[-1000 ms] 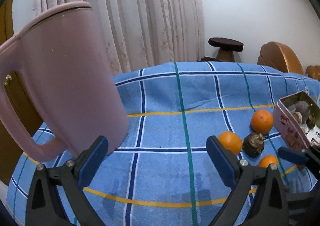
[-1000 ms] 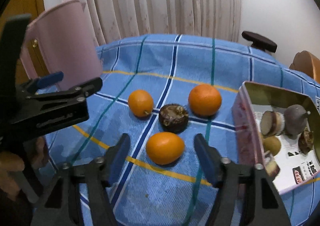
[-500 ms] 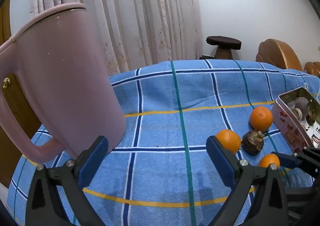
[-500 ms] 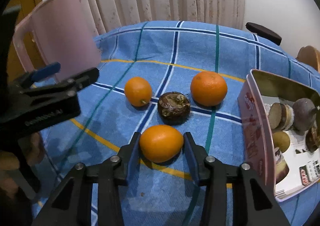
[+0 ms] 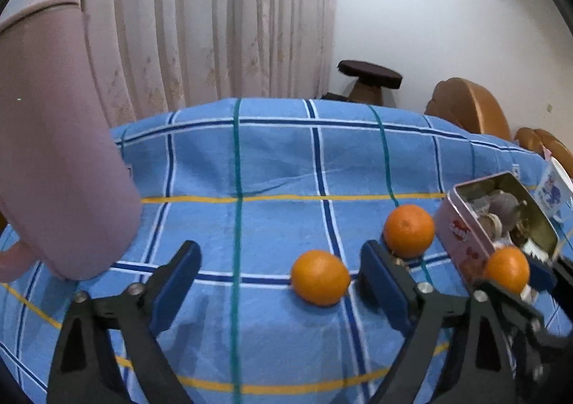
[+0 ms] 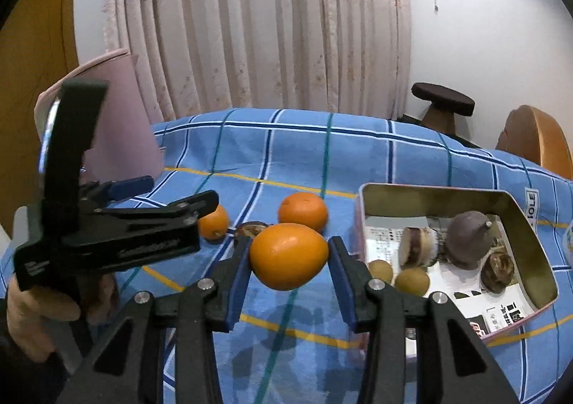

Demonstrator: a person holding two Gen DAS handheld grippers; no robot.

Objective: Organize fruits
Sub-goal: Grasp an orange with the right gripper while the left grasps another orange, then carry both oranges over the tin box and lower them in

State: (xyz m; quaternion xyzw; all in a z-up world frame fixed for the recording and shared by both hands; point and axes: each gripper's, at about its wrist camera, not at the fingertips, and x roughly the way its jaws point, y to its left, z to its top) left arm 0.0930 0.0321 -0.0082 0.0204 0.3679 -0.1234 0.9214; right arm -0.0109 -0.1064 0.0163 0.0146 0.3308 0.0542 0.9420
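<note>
My right gripper (image 6: 288, 262) is shut on an orange (image 6: 288, 255) and holds it above the blue checked cloth, left of the open pink tin (image 6: 361, 221); this orange also shows in the left wrist view (image 5: 505, 268). My left gripper (image 5: 279, 282) is open and empty, low over the cloth. A small orange (image 5: 319, 277) lies between its fingers, nearer the right one. A bigger orange (image 5: 409, 230) lies beyond, beside the tin (image 5: 462, 235). A dark brown fruit (image 6: 250, 228) lies partly hidden behind my right gripper's left finger.
A tall pink jug (image 5: 53, 153) stands at the left on the cloth-covered table (image 5: 272, 160). The tin holds several brown and dark fruits (image 6: 465, 239). A curtain, a dark stool (image 5: 369, 76) and wooden chair backs stand behind the table.
My right gripper closed on the nearest orange and lifted it off the cloth toward the tin. My left gripper moved right, bringing the small orange between its open fingers.
</note>
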